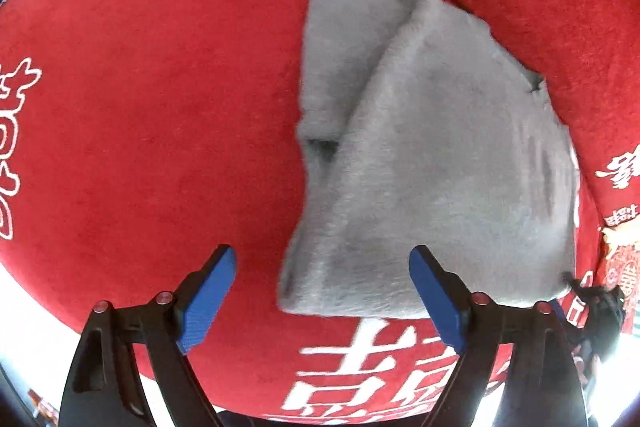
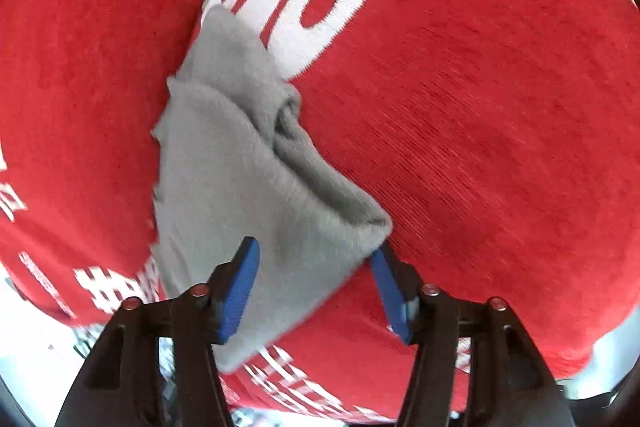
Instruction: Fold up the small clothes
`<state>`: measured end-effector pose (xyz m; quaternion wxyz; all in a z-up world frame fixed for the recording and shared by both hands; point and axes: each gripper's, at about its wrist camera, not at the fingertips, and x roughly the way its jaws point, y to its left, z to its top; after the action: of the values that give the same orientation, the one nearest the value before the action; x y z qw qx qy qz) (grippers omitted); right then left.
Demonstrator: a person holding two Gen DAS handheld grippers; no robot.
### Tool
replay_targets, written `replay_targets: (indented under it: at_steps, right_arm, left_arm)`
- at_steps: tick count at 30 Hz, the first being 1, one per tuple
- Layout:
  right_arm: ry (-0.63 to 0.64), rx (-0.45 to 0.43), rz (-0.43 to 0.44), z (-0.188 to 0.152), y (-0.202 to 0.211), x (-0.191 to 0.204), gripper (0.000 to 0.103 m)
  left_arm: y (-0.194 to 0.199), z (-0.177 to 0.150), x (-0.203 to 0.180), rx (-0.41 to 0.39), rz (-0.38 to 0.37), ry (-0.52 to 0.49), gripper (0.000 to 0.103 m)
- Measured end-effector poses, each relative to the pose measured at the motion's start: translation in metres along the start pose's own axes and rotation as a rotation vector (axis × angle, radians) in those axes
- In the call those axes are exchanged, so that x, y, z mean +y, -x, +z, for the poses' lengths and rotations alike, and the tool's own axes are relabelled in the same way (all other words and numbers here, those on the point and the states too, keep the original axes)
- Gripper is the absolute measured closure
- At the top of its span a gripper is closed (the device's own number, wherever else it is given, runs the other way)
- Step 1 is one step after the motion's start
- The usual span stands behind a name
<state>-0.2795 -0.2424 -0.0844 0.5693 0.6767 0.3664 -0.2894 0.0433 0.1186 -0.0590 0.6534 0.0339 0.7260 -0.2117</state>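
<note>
A small grey fleece garment [image 1: 420, 155] lies folded on a red cloth [image 1: 160, 107] with white lettering. In the left wrist view my left gripper [image 1: 322, 255] is open, its blue fingers apart over the garment's near left corner, touching nothing. In the right wrist view the same garment [image 2: 240, 167] lies with a folded flap on top. My right gripper [image 2: 316, 251] is open, with the garment's near corner between its blue fingers [image 2: 242, 283], and no grip shows.
The red cloth [image 2: 480, 147] covers the whole work surface and drops off at the near edge. The other gripper's dark body [image 1: 600, 307] shows at the right edge of the left wrist view, by the garment's corner.
</note>
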Motion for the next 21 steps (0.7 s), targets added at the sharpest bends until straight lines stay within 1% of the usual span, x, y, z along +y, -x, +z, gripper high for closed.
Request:
replay_targets:
  at_steps: [1, 2, 3, 4, 6, 8, 10, 12, 14, 16, 18, 20, 21]
  right_arm:
    - [0.013, -0.003, -0.013, 0.002, 0.0, 0.004, 0.087]
    - [0.042, -0.012, -0.026, 0.002, 0.002, 0.011, 0.089]
    - [0.089, -0.017, -0.052, 0.0, 0.005, 0.017, 0.09]
    - [0.139, -0.026, -0.086, -0.003, 0.008, 0.024, 0.09]
    - [0.183, -0.029, -0.132, -0.007, 0.008, 0.025, 0.09]
    - [0.176, -0.018, -0.173, -0.007, 0.005, 0.012, 0.09]
    - [0.173, -0.011, -0.185, -0.007, 0.0, 0.008, 0.09]
    - [0.193, -0.014, -0.195, -0.008, 0.003, 0.009, 0.089]
    - [0.218, -0.01, -0.249, -0.011, 0.007, 0.017, 0.086]
    - [0.249, -0.029, -0.286, -0.017, 0.013, 0.028, 0.086]
    - [0.305, -0.073, -0.309, -0.023, 0.024, 0.043, 0.086]
    - [0.377, -0.122, -0.293, -0.026, 0.034, 0.062, 0.086]
    - [0.409, -0.131, -0.283, -0.026, 0.033, 0.072, 0.086]
  left_arm:
    - [0.0, 0.001, -0.004, -0.005, 0.002, -0.007, 0.043]
    - [-0.001, 0.001, -0.008, -0.006, 0.023, -0.024, 0.062]
    - [-0.003, 0.003, -0.011, -0.006, 0.046, -0.042, 0.069]
    - [-0.006, 0.004, -0.011, -0.011, 0.072, -0.058, 0.071]
    - [-0.009, 0.008, -0.009, -0.026, 0.095, -0.078, 0.071]
    - [-0.013, 0.007, -0.002, -0.024, 0.094, -0.077, 0.071]
    - [-0.011, 0.003, 0.004, -0.023, 0.086, -0.073, 0.07]
    - [-0.007, 0.0, 0.004, -0.022, 0.095, -0.084, 0.07]
    - [0.0, 0.0, -0.001, -0.029, 0.115, -0.11, 0.07]
    - [0.011, 0.004, -0.008, -0.06, 0.122, -0.14, 0.07]
    - [0.023, 0.012, -0.018, -0.097, 0.095, -0.167, 0.07]
    - [0.033, 0.023, -0.029, -0.131, 0.054, -0.196, 0.07]
    - [0.034, 0.03, -0.037, -0.146, 0.038, -0.21, 0.07]
